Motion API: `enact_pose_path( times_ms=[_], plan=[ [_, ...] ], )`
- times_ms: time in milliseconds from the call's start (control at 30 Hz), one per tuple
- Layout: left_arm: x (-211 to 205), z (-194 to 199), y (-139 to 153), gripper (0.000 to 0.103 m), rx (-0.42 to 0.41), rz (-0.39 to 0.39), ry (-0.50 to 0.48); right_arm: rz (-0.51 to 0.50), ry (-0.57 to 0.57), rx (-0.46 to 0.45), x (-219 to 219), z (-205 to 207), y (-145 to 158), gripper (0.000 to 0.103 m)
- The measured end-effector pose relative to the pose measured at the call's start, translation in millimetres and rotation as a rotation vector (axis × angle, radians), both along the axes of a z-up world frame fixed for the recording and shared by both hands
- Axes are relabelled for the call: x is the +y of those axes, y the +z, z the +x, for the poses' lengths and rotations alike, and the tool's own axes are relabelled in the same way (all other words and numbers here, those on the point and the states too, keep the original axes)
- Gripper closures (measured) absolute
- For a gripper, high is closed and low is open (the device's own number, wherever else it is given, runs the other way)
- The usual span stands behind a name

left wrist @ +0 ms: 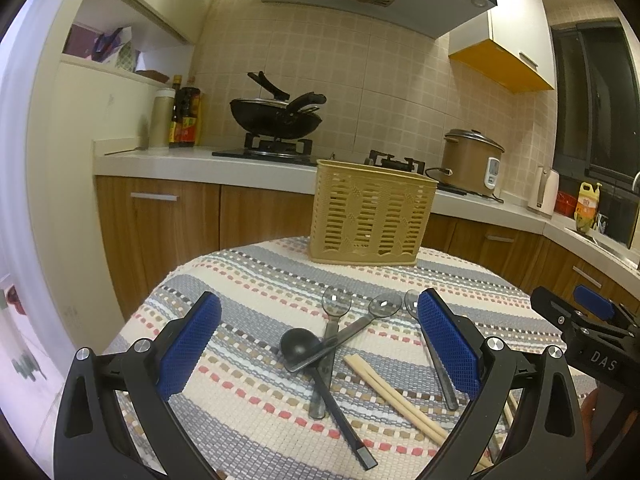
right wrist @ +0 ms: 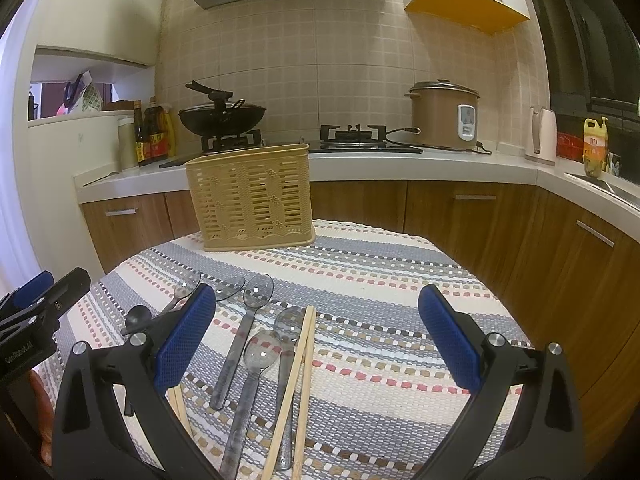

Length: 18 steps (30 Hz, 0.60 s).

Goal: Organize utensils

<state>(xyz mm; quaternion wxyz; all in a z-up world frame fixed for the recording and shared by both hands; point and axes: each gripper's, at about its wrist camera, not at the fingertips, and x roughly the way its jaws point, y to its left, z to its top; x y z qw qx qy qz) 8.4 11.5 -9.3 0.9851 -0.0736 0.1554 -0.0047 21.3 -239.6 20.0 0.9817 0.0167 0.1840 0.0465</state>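
A tan slotted basket (left wrist: 370, 211) stands at the far side of a table with a striped woven cloth (left wrist: 248, 280); it also shows in the right wrist view (right wrist: 254, 198). My left gripper (left wrist: 320, 344) is open and empty above a black spoon (left wrist: 299, 346), crossed clear grey spoons (left wrist: 337, 303) and a pair of wooden chopsticks (left wrist: 394, 394). My right gripper (right wrist: 318, 340) is open and empty above several clear grey spoons (right wrist: 262, 354) and a chopstick pair (right wrist: 298, 380). The left gripper's finger (right wrist: 48, 292) shows at that view's left edge.
Behind the table runs a kitchen counter (right wrist: 400, 164) with a wok (left wrist: 276, 116) on the stove, sauce bottles (left wrist: 186, 116), a rice cooker (right wrist: 444, 114) and an oil jug (right wrist: 595, 146). Wooden cabinets (right wrist: 472, 208) stand below and to the right.
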Motion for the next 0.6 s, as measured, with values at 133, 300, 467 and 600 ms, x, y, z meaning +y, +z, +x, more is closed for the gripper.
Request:
enact_pose_path(
  times_ms=[133,300,467,600],
  plan=[
    [2.3,0.6,0.0,0.008,0.008,-0.014,0.003,0.000,0.001,0.001,-0.2,0.1,0.2,0.006],
    [3.8,2.6,0.4,0.008,0.012,-0.020,0.001,0.001,0.001,0.001,-0.4,-0.1,0.1,0.006],
    [3.6,3.1,0.4,0.008,0.014,-0.014,0.000,0.004,0.000,0.003,-0.9,-0.1,0.0,0.006],
    [2.4,1.4,0.3,0.008,0.004,-0.007,0.003,0.007,-0.001,0.001,-1.1,-0.5,0.2,0.006]
  ],
)
